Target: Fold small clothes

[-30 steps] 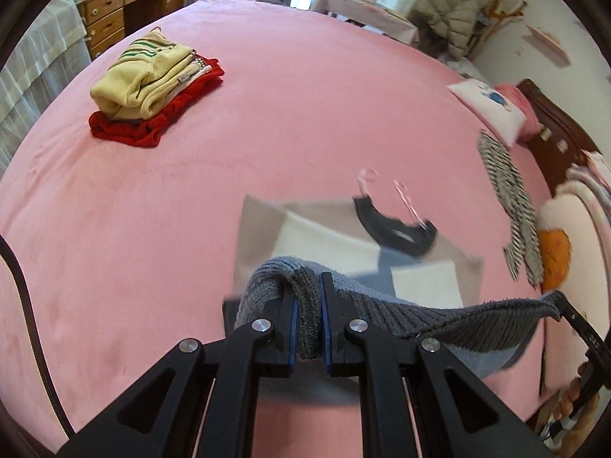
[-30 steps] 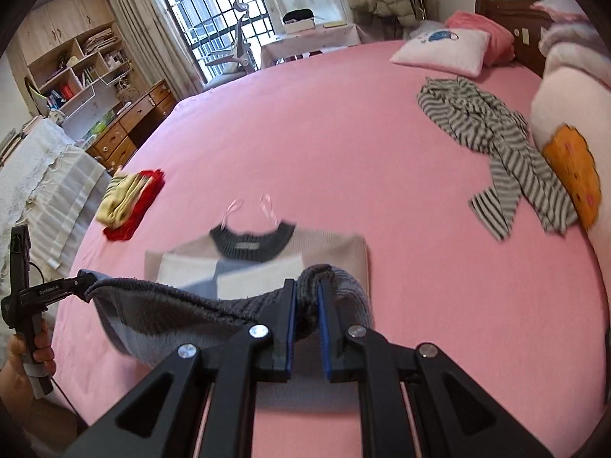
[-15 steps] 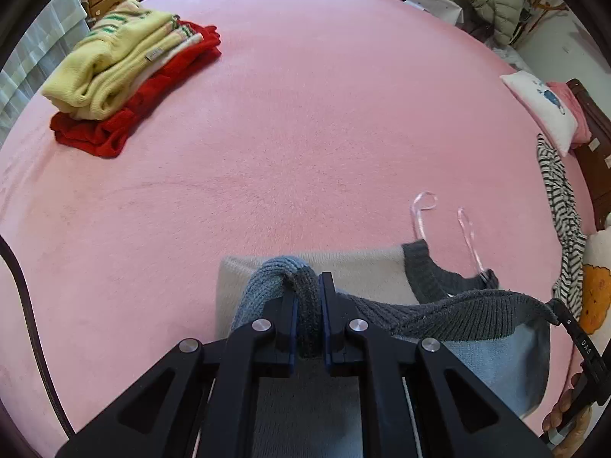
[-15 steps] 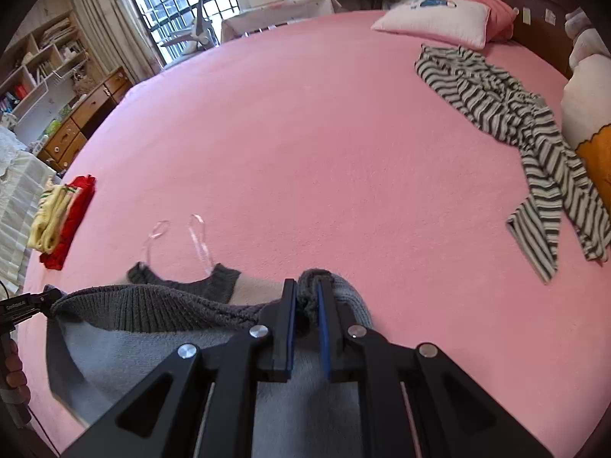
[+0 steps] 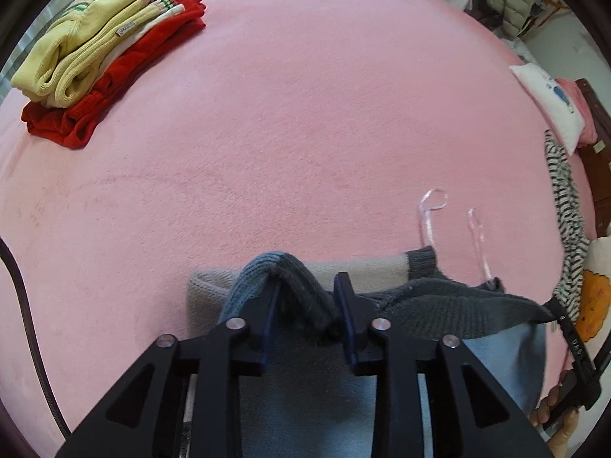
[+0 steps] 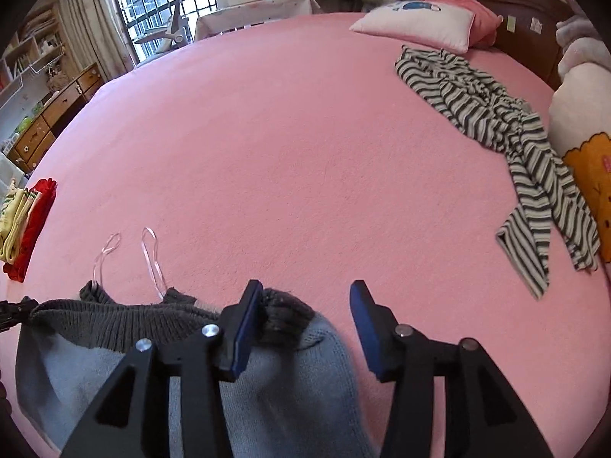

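Observation:
A small grey, blue and beige knit sweater lies folded in half on the pink bed, its dark ribbed hem brought up to the collar, with two pale ribbon loops beyond the neck. My left gripper is open, with a hump of the hem corner loose between its fingers. My right gripper is open too; the other hem corner rests against its left finger. The sweater shows in the right wrist view as well.
A folded stack of yellow and red clothes sits at the far left of the bed. A striped garment lies loose on the right near pillows and a headboard. Drawers stand beyond the bed.
Both grippers carried the hem forward over the sweater to the collar, lowered it, and opened, letting go of the hem corners.

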A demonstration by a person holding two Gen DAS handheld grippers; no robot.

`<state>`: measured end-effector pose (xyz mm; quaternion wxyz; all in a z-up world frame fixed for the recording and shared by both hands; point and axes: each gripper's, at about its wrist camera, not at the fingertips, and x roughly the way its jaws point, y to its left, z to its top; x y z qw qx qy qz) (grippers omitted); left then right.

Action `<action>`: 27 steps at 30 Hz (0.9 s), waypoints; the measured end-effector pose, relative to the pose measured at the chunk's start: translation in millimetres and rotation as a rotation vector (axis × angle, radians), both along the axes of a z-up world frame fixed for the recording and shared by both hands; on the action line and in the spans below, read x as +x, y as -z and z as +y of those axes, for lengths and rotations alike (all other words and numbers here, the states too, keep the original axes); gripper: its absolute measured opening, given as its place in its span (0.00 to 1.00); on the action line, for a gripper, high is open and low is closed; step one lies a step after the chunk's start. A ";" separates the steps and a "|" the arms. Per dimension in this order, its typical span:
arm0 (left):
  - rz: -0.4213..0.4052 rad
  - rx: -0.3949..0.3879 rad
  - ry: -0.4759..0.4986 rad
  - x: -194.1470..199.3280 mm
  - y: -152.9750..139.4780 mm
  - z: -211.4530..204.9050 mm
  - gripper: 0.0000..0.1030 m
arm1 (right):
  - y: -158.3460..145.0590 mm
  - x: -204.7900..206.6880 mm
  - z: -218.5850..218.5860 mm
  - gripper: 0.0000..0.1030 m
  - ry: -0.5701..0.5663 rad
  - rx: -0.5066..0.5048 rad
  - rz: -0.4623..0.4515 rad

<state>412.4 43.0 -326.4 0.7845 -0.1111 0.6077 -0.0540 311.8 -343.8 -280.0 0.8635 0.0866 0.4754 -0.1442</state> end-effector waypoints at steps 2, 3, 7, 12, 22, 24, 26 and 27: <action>-0.021 -0.035 -0.021 -1.8 -5.8 3.7 0.37 | -3.9 -4.4 -0.4 0.46 -0.002 0.003 -0.005; -0.052 -0.029 -0.041 -1.9 -10.5 6.5 0.50 | -5.6 -6.6 -0.8 0.46 -0.001 0.000 -0.008; -0.189 0.009 -0.155 -4.7 -37.2 28.5 0.68 | -14.4 -13.8 -1.2 0.49 0.004 -0.020 -0.027; -0.193 0.061 -0.160 -10.2 -46.8 36.3 0.68 | -32.4 -23.2 -1.3 0.49 0.036 -0.025 -0.087; -0.125 0.062 0.190 -72.2 -20.6 -52.6 0.68 | -27.4 -33.7 47.7 0.49 -0.164 0.067 -0.020; -0.133 0.076 0.249 -79.9 -14.1 -74.3 0.68 | -20.0 -36.3 64.6 0.49 -0.207 0.062 -0.005; -0.136 0.101 0.299 -83.4 -4.2 -94.8 0.68 | -8.7 -36.3 82.0 0.49 -0.252 0.051 0.014; -0.131 0.123 0.304 -82.5 2.5 -101.0 0.68 | -1.0 -35.3 90.8 0.49 -0.267 0.036 0.028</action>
